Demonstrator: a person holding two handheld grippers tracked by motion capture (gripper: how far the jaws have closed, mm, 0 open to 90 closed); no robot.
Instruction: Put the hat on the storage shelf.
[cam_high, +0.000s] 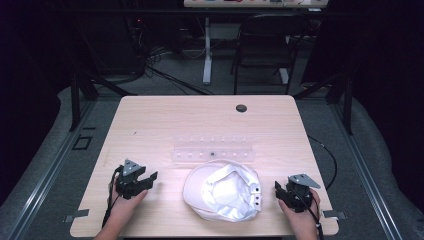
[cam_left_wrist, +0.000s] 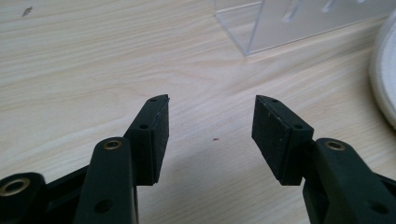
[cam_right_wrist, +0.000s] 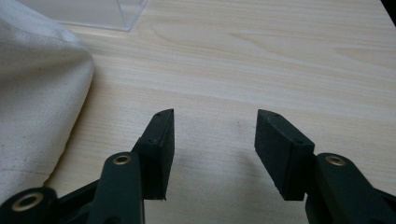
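Left gripper (cam_high: 150, 179) and right gripper (cam_high: 281, 192) both gape wide, nothing between the jaws, resting low on the table (cam_high: 150, 120). White cap (cam_high: 222, 190) lies between them near the front edge, clear plastic rack (cam_high: 212, 149) just behind it. Pale wood top, grey carpet, dark chair (cam_high: 265, 45) beyond.
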